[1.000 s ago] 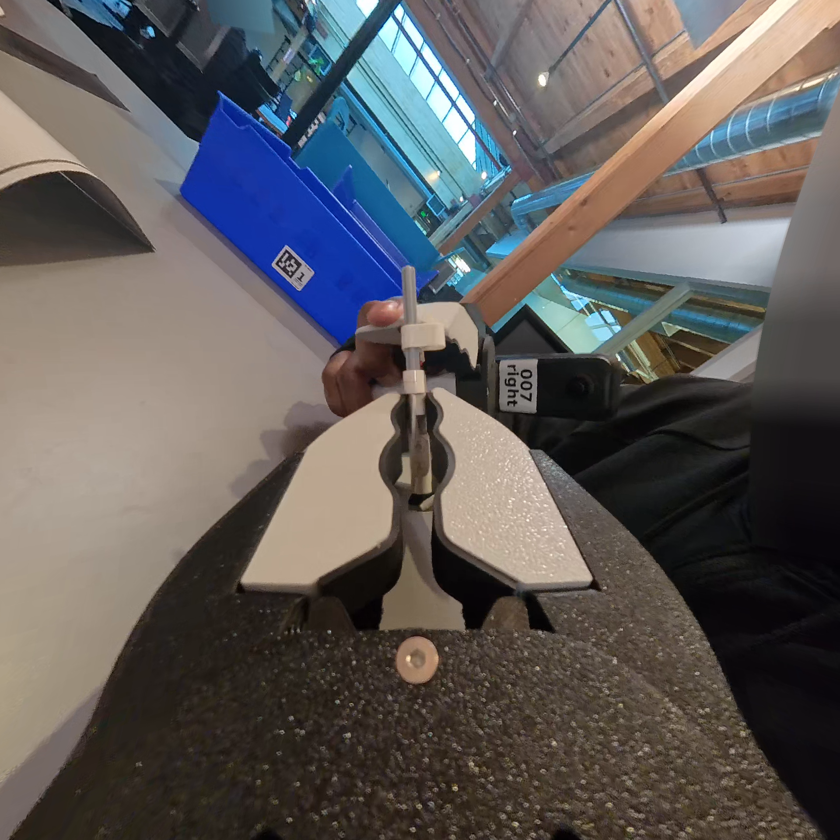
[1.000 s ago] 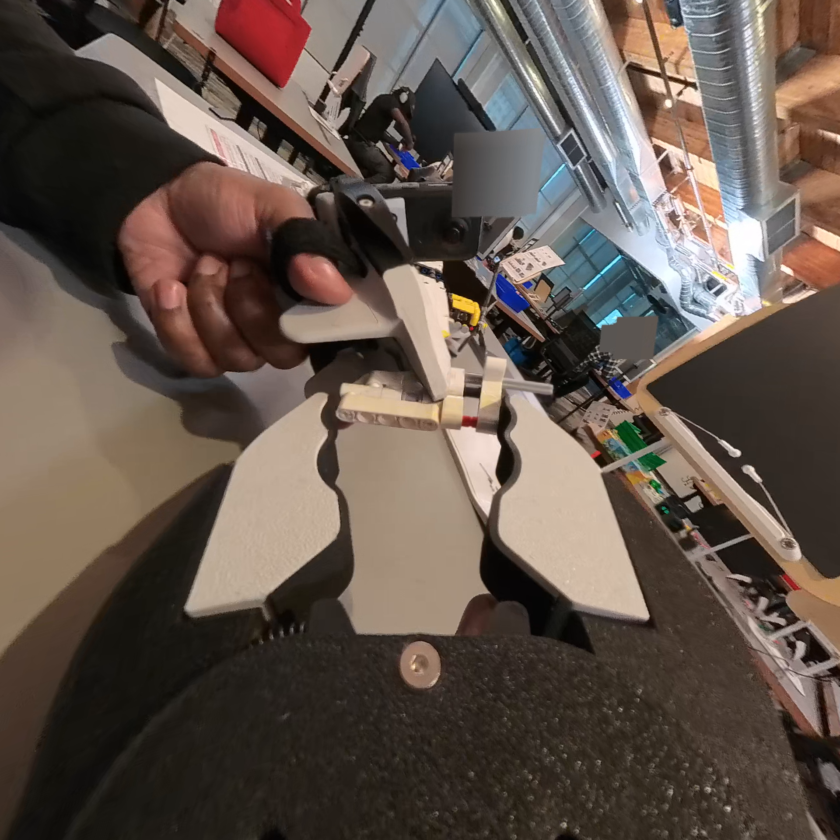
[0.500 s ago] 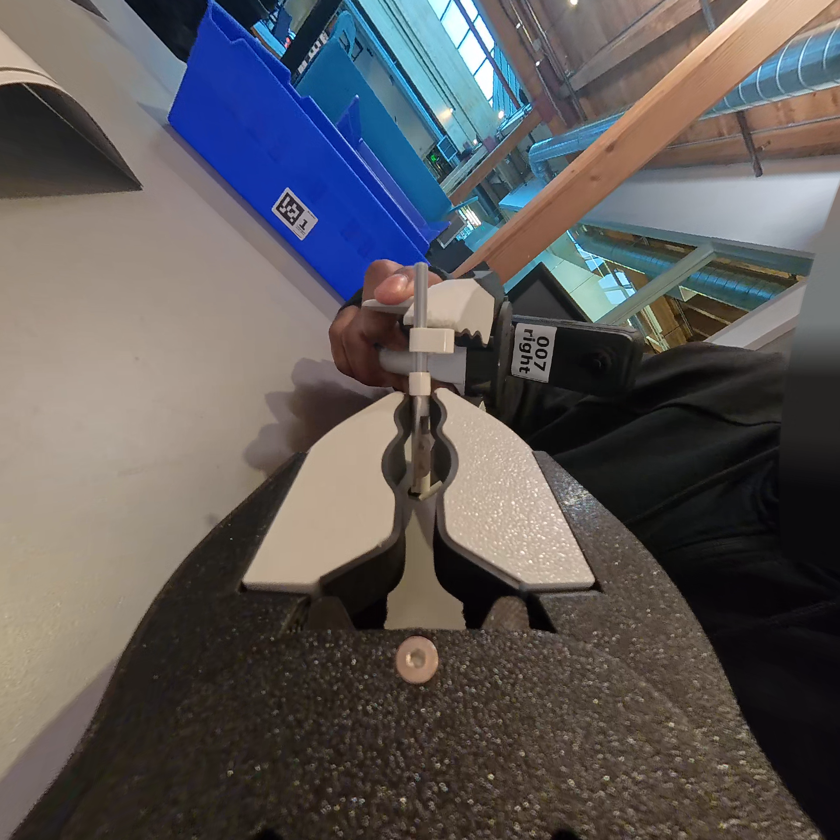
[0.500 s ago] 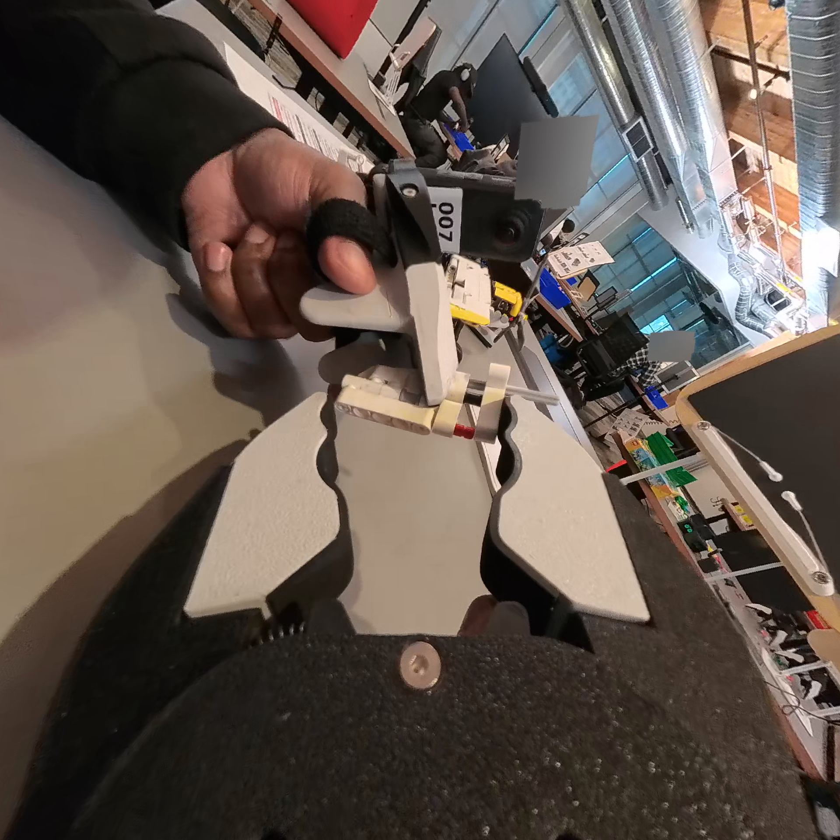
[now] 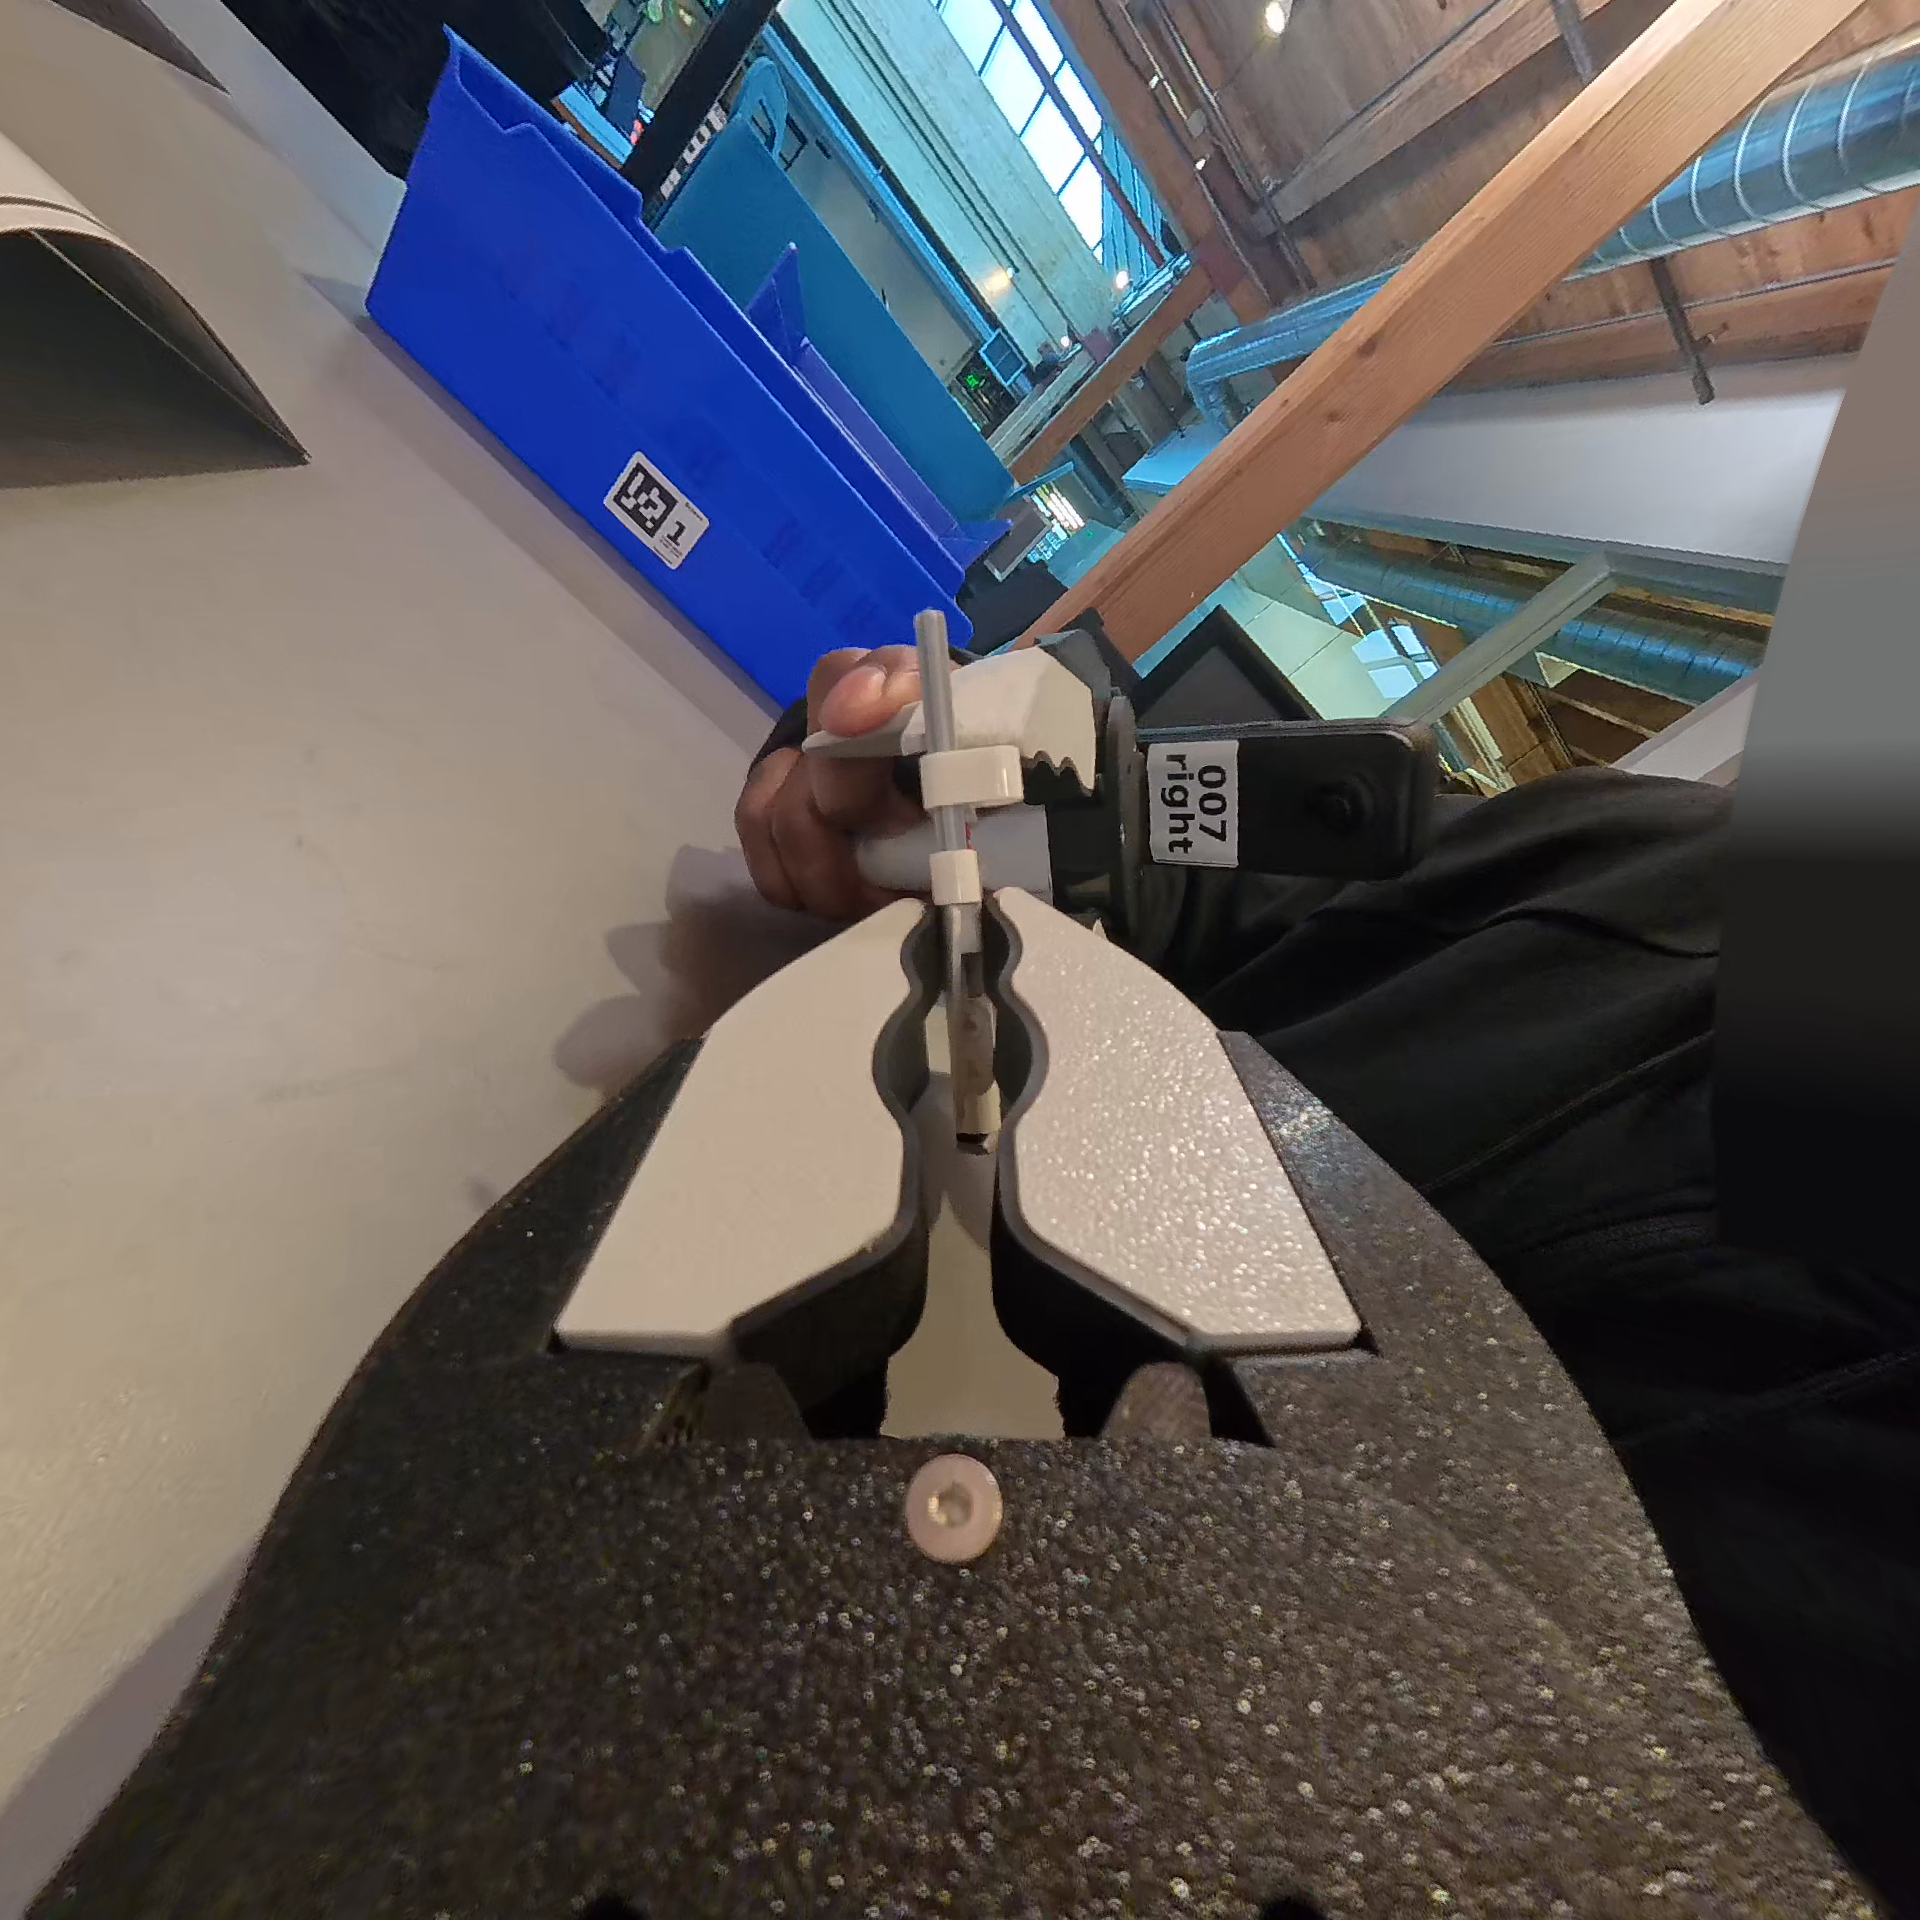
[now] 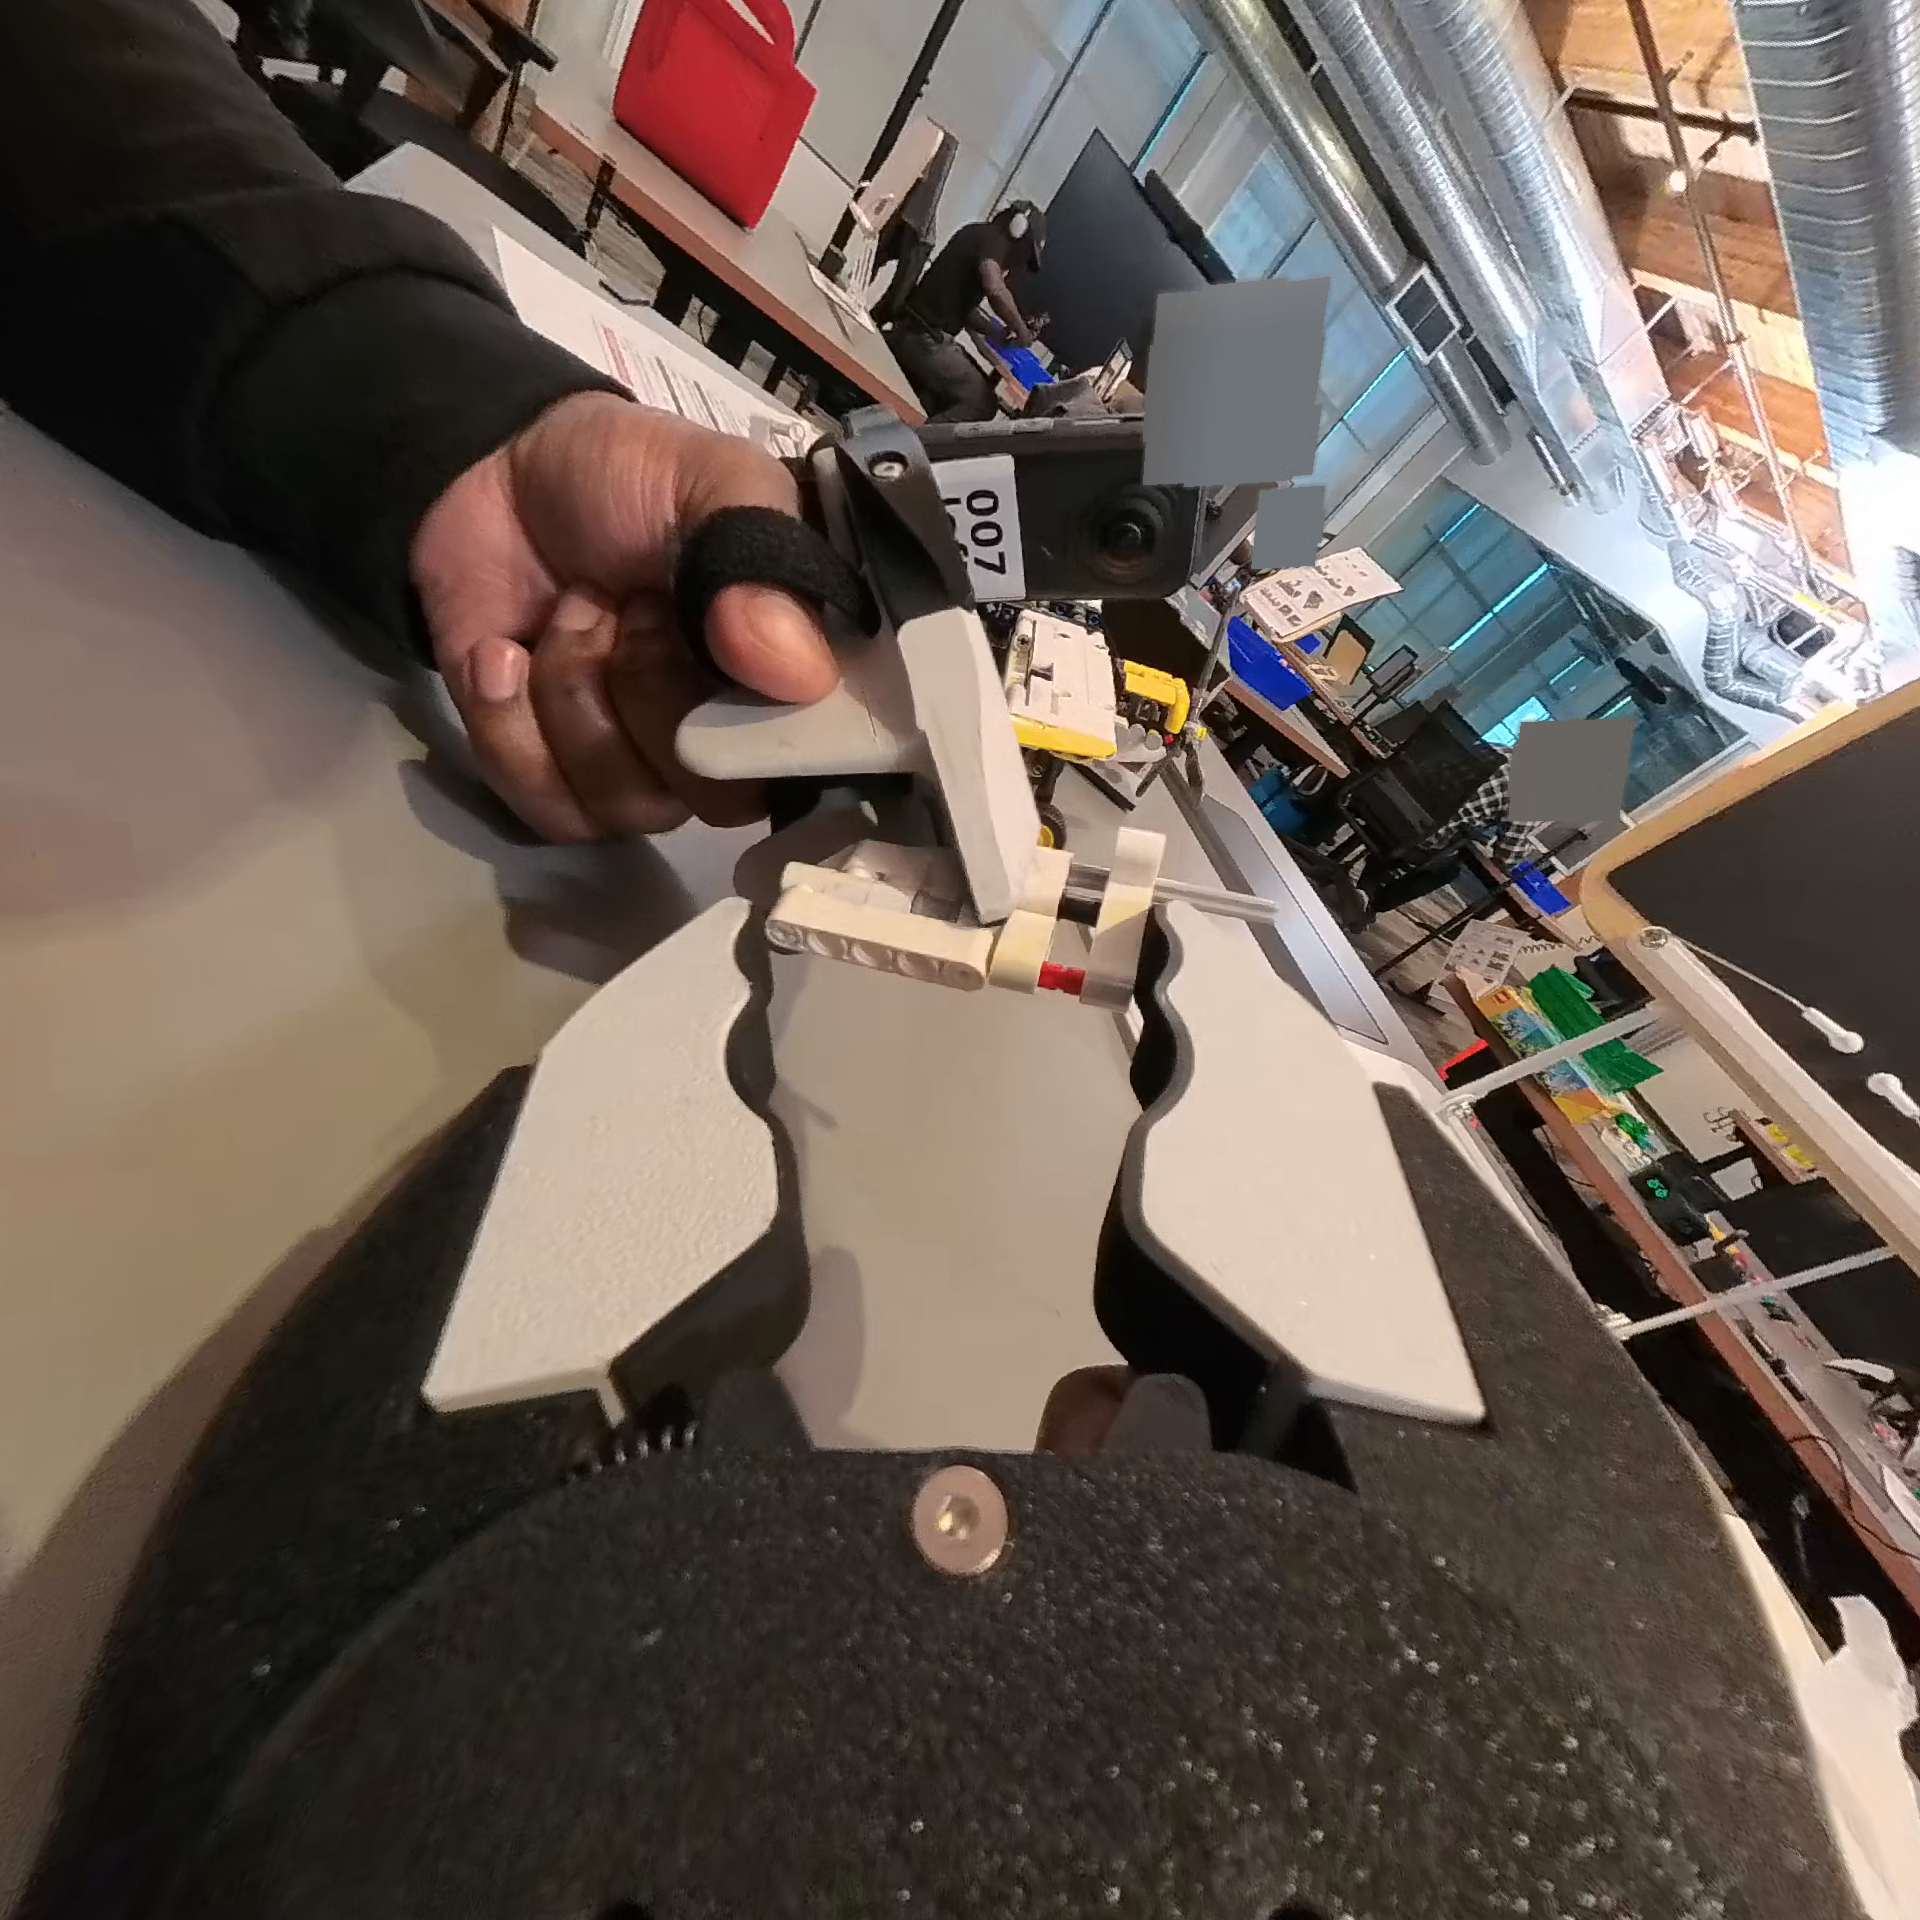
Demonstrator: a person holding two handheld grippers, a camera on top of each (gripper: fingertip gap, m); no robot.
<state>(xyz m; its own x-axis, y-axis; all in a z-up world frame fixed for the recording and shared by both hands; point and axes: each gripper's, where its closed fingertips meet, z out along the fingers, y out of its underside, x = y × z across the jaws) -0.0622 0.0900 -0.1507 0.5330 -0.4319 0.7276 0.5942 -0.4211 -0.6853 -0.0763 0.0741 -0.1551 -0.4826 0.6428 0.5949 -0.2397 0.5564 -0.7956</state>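
Observation:
A small brick assembly (image 6: 883, 940) is made of white beams, a red pin and a thin grey axle. It spans the gap between my right gripper's (image 6: 956, 920) wide-set fingers, and each pad lies against one of its ends. My left gripper (image 5: 961, 914) is shut on the same assembly (image 5: 971, 774), clamping its thin beam between narrow-set fingers, with the axle (image 5: 932, 707) sticking out beyond. In the right wrist view the left gripper's finger (image 6: 966, 769) comes down onto the assembly from above. The right gripper's black body (image 5: 1278, 800) shows behind in the left wrist view.
A blue bin (image 5: 644, 343) stands on the grey table (image 5: 260, 779), and a dark curled sheet (image 5: 94, 343) lies at the left. A hand (image 6: 582, 623) holds the left gripper. A yellow and white brick model (image 6: 1081, 696) stands behind. A wood-rimmed black board (image 6: 1766, 914) is at the right. The tips of both grippers are at nearly the same place.
Both grippers and the assembly have swung together against the background. The assembly keeps its place between both pairs of fingers, and neither grasp has changed.

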